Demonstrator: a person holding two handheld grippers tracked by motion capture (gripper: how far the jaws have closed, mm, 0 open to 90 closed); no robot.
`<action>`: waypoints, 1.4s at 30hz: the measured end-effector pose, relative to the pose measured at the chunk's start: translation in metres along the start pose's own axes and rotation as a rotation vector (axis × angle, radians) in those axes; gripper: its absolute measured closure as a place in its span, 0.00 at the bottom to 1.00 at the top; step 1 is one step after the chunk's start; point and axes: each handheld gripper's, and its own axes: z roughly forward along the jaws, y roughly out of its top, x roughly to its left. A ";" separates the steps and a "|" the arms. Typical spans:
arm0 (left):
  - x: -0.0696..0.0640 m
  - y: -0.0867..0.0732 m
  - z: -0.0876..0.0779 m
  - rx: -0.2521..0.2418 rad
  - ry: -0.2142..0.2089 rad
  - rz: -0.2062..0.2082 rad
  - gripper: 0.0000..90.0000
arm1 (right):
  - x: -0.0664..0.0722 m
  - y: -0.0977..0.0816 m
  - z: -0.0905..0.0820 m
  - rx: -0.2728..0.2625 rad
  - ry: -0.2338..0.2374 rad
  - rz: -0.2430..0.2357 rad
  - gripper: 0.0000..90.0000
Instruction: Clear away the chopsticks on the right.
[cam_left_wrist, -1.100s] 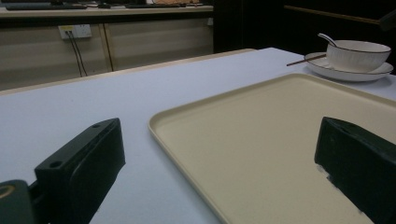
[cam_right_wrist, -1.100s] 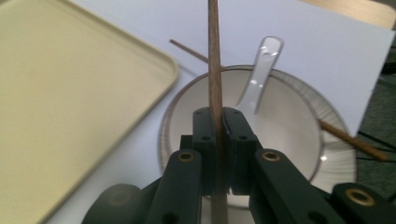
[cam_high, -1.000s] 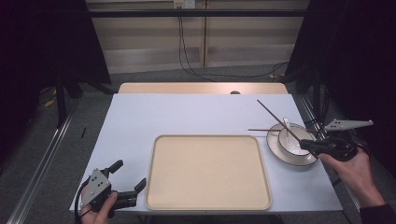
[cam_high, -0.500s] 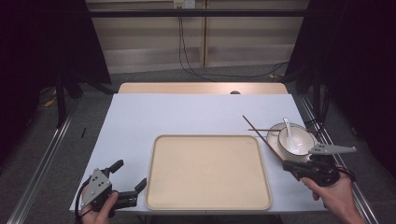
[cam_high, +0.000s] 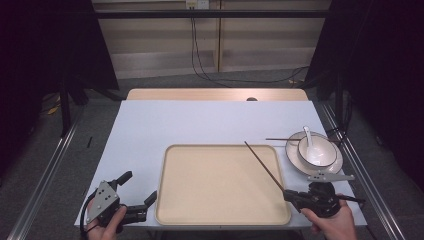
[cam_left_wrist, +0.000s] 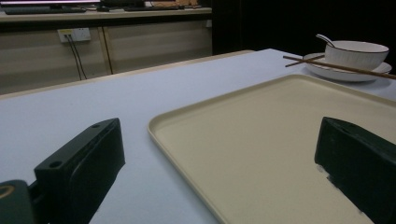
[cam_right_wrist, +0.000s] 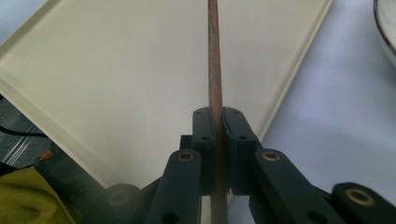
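While gripped by the right tool (cam_right_wrist: 215, 135), a slim wooden chopstick (cam_high: 264, 166) angles over the smooth tray (cam_high: 210, 185).

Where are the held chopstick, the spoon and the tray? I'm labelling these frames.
held chopstick (cam_high: 264, 167): high view, mid-shaft above the tray.
spoon (cam_high: 308, 135): high view, handle.
tray (cam_high: 172, 218): high view, near-left rim.

chopstick (cam_right_wrist: 214, 56) tip cut off at top edge, bowl (cam_right_wrist: 386, 25) rim cropped
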 end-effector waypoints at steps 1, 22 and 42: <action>0.000 0.000 0.000 0.002 0.000 0.004 0.02 | 0.001 0.000 0.001 0.015 0.000 0.013 0.94; 0.000 0.000 0.000 0.002 0.001 0.000 0.02 | 0.002 0.000 0.033 0.101 -0.052 0.072 0.94; 0.001 0.000 0.000 0.009 0.003 0.006 0.02 | 0.003 -0.001 0.037 0.112 -0.015 0.046 0.73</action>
